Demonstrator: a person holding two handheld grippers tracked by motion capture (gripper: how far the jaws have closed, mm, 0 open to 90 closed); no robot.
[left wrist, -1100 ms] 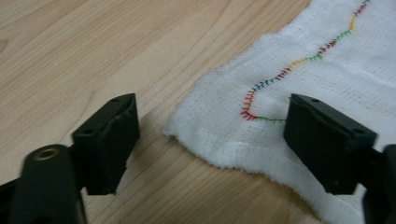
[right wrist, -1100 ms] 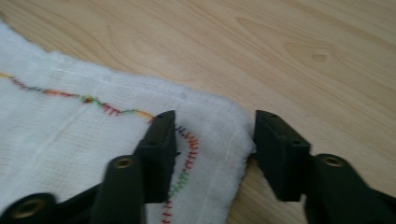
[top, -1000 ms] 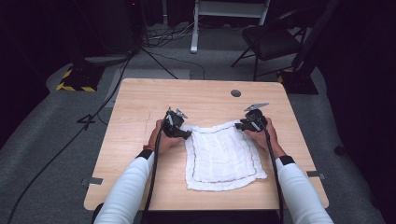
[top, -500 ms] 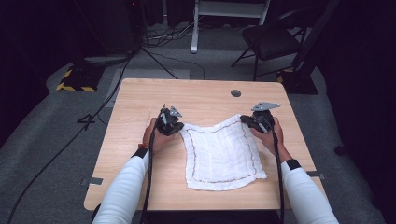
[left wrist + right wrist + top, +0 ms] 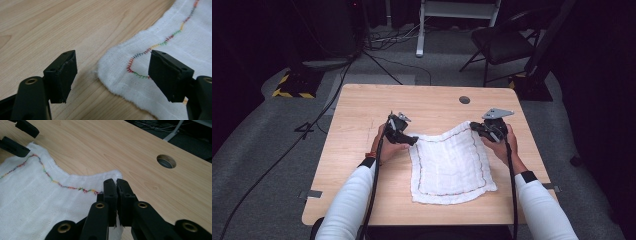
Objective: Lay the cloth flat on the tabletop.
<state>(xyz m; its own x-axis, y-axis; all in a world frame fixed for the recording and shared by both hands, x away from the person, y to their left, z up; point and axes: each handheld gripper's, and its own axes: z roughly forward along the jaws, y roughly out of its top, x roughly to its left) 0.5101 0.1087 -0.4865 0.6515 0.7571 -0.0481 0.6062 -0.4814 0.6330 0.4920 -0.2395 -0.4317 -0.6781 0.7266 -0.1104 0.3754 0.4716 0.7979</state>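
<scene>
A white cloth point(image 5: 451, 165) with a coloured stitched border lies on the wooden table point(image 5: 362, 115). My right gripper point(image 5: 475, 127) is shut on its far right corner and holds that corner a little above the table; the right gripper view shows the jaws point(image 5: 116, 182) pressed together on the cloth point(image 5: 30, 195). My left gripper point(image 5: 412, 141) is at the far left corner. Its jaws have just been opening and now stand apart point(image 5: 113, 60), with the corner of the cloth point(image 5: 175, 37) flat on the wood between them, untouched. The left gripper point(image 5: 18, 136) is also in the right gripper view, open.
A round cable hole point(image 5: 464, 99) sits in the table beyond the right gripper. Bare wood surrounds the cloth on the left and far sides. On the floor behind the table are a dark chair point(image 5: 502, 40), cables and a white frame.
The right gripper has risen with the far right corner, which now arches off the table. The left gripper's jaws have opened and the far left corner lies flat.
</scene>
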